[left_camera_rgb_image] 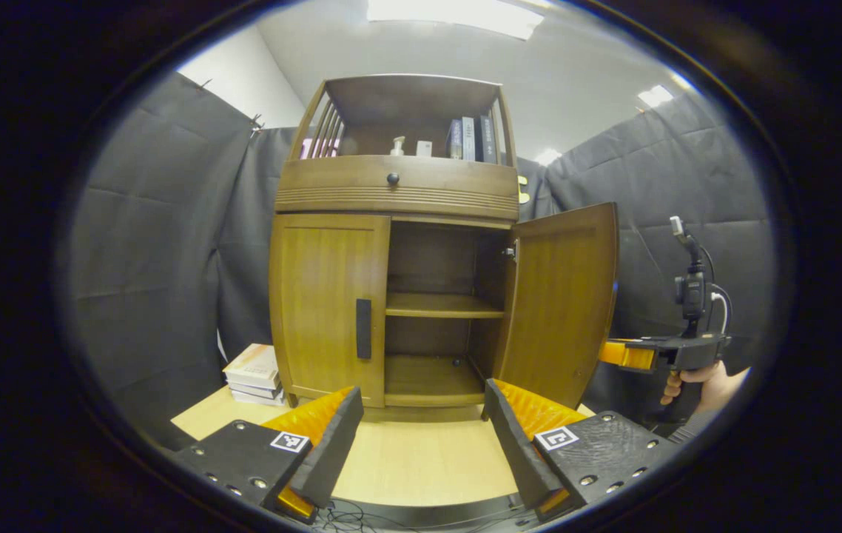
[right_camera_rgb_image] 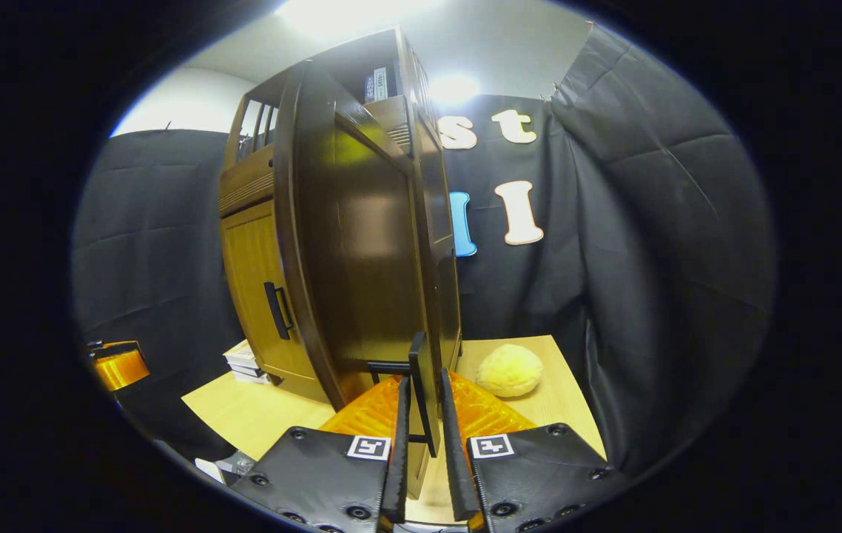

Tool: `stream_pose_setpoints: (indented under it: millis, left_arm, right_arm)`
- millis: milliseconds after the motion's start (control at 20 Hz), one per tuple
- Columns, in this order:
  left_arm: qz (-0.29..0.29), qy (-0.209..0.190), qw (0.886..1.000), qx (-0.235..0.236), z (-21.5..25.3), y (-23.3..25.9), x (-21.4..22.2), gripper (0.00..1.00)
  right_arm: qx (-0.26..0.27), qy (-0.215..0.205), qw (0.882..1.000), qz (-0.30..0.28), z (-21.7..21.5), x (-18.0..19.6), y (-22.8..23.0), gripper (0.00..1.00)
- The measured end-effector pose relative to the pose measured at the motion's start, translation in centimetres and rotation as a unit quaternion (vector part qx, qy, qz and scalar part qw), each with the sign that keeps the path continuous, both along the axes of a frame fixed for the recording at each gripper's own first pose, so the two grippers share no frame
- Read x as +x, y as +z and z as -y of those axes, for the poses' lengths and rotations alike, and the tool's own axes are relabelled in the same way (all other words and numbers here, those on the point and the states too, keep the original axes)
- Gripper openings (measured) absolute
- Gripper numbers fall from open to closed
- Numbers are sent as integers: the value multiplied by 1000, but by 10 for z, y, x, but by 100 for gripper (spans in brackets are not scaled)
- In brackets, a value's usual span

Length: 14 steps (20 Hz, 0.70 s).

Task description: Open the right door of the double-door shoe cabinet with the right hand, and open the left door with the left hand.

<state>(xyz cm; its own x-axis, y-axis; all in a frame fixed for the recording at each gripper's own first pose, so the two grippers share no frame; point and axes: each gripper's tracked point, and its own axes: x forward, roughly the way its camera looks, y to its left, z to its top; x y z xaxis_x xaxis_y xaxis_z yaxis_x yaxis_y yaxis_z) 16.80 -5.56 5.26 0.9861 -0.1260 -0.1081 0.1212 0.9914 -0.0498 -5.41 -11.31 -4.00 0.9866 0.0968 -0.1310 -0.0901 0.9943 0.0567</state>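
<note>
The right door (left_camera_rgb_image: 561,300) of the shoe cabinet (left_camera_rgb_image: 399,192) stands swung out, and the right gripper (right_camera_rgb_image: 421,444) is closed on its handle (right_camera_rgb_image: 421,389): both fingers press the thin dark bar from the two sides. The left door (left_camera_rgb_image: 328,303) is shut, and its handle (left_camera_rgb_image: 364,329) lies ahead of the left gripper (left_camera_rgb_image: 421,444) and a little to the left of its middle line. This gripper is open wide, holds nothing, and hangs over the table (left_camera_rgb_image: 421,459), well apart from the door.

I judge that the step in hand is to bring the left gripper to that handle. To do it well, move it forward and up with the fingers on either side of the upright bar, close on the middle of the bar, then pull in an arc around the hinge at the far left edge. The stack of books (left_camera_rgb_image: 254,374) beside the cabinet may stand in the door's way.
</note>
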Motion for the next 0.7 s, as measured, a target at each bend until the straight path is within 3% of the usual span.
stream_pose_setpoints:
  millis: [350,650,700]
  left_arm:
    - [-8,-1,1000,0,-1,3,3,96]
    - [-21,-10,1000,-1,-1,3,7,96]
    - [-22,-11,1000,-1,-1,3,7,96]
  right_arm:
    - [-20,1,1000,21,-3,-20,12,25]
    - [-33,-19,999,34,-8,-59,14,25]
    - [-29,-23,999,35,-13,-62,16,16]
